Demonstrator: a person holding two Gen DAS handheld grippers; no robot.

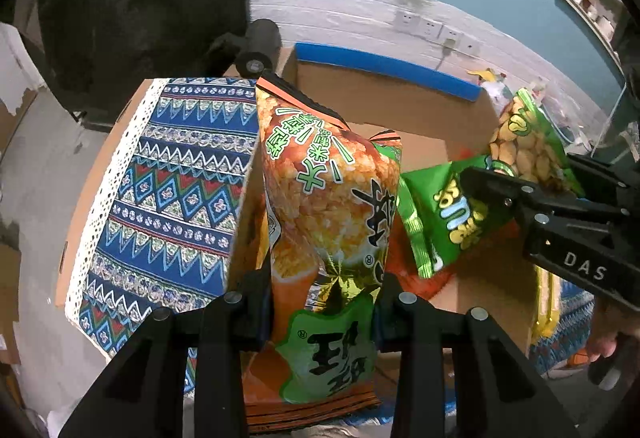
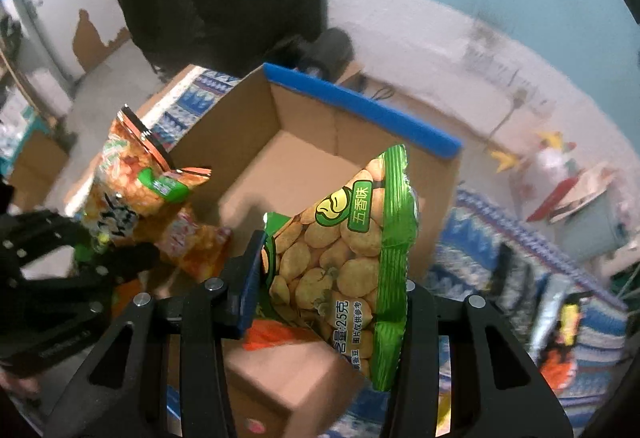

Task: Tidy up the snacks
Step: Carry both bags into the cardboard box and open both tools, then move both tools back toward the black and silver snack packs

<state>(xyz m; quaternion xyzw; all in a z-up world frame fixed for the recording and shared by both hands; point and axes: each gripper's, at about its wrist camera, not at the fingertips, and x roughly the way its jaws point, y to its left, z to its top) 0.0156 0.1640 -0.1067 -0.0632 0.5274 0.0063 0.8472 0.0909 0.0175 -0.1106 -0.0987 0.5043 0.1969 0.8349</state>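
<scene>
My left gripper (image 1: 324,302) is shut on a tall orange snack bag (image 1: 324,197) with green lettering and holds it upright over the near left edge of an open cardboard box (image 1: 400,105). My right gripper (image 2: 328,290) is shut on a small green bag of broad beans (image 2: 348,254) and holds it above the same box (image 2: 288,157). The green bag (image 1: 500,173) and the right gripper (image 1: 516,193) show at the right of the left wrist view. The orange bag (image 2: 132,181) and the left gripper (image 2: 80,266) show at the left of the right wrist view.
The box has a blue foam strip (image 1: 384,65) on its far rim and an orange packet (image 2: 200,250) inside. It stands on a blue patterned cloth (image 1: 172,189). More snack packets (image 2: 560,322) lie on the cloth at the right. A black roll (image 1: 260,45) sits behind the box.
</scene>
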